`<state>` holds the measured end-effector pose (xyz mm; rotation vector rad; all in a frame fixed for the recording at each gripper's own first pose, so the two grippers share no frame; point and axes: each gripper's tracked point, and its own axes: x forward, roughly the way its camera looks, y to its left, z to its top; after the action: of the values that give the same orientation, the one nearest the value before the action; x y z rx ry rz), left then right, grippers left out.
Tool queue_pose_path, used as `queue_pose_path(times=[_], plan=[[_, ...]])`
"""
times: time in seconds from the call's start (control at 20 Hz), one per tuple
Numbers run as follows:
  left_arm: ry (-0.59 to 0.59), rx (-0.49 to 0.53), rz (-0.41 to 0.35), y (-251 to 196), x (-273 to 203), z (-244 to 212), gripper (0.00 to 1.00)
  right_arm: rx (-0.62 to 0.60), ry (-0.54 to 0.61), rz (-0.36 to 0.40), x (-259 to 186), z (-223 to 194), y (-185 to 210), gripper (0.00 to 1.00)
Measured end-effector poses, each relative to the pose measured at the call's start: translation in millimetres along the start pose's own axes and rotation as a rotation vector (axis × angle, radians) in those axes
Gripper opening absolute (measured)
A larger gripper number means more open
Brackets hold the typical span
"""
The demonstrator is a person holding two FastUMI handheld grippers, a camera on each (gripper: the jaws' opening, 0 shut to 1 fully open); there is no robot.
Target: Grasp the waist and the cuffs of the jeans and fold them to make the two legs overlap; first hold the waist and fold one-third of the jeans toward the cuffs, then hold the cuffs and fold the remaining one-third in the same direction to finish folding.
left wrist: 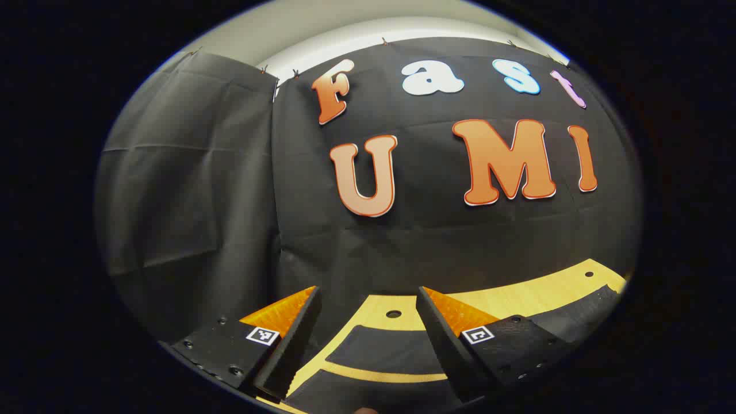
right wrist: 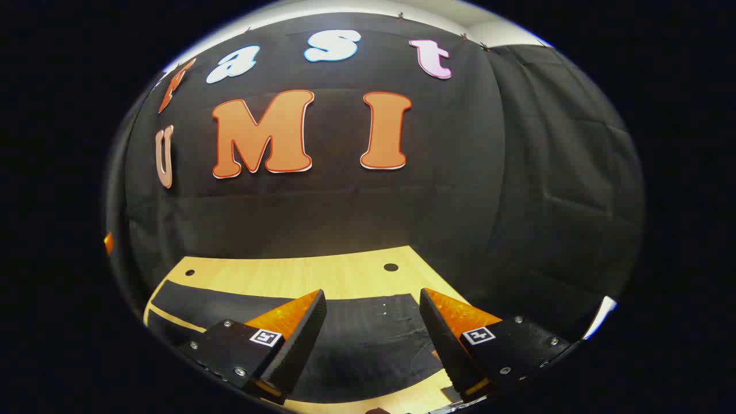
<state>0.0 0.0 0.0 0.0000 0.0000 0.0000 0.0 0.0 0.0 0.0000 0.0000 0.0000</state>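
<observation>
Two claws, left (left wrist: 368, 299) and right (right wrist: 372, 299), gaped released over one wooden table (right wrist: 299, 276); dark jeans (right wrist: 368, 339) lay at 6 o'clock.

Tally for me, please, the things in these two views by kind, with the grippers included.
grippers: 2 (left gripper, right gripper, both open)
jeans: 1
table: 1
Total: 4

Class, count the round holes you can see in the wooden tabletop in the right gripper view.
2: one hole near the tabletop's far right corner, one near its far left corner. The jeans may hide others.
</observation>
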Motion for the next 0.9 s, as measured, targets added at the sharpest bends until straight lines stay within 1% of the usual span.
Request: queue_pose_path(times=[0.15, 0.3, 0.35, 0.4, 0.55, 0.6, 0.75, 0.85, 0.9], plan=[[-0.037, 0.004, -0.008, -3.3, -6.0, 10.3, 0.99, -0.009, -0.053, -0.011, -4.9, 12.0, -1.9, 0.98], [-0.081, -0.011, -0.047, -24.8, -12.9, 23.0, 1.0, -0.051, -0.145, 0.016, -16.3, 32.8, 15.7, 0.98], [-0.096, -0.013, -0.062, -34.1, -15.1, 27.7, 0.99, -0.066, -0.165, 0.022, -18.0, 34.1, 20.7, 0.98], [-0.109, -0.015, -0.071, -39.7, -18.3, 30.8, 1.0, -0.07, -0.176, 0.034, -19.8, 36.1, 27.8, 0.98], [-0.123, -0.026, -0.102, -56.8, -25.4, 33.9, 0.99, -0.06, -0.177, 0.059, -21.5, 32.4, 40.6, 0.98], [-0.122, -0.031, -0.111, -59.4, -27.2, 33.7, 1.0, -0.054, -0.178, 0.07, -23.1, 32.5, 46.0, 0.98], [-0.124, -0.037, -0.132, -68.7, -31.6, 33.9, 1.0, -0.063, -0.183, 0.095, -24.3, 30.2, 57.6, 0.98], [-0.115, -0.041, -0.143, -72.7, -32.6, 31.5, 1.0, -0.058, -0.16, 0.105, -21.9, 25.4, 60.7, 0.98], [-0.091, -0.048, -0.142, -71.7, -30.6, 22.9, 0.99, -0.049, -0.137, 0.093, -19.8, 19.9, 55.7, 0.98]])
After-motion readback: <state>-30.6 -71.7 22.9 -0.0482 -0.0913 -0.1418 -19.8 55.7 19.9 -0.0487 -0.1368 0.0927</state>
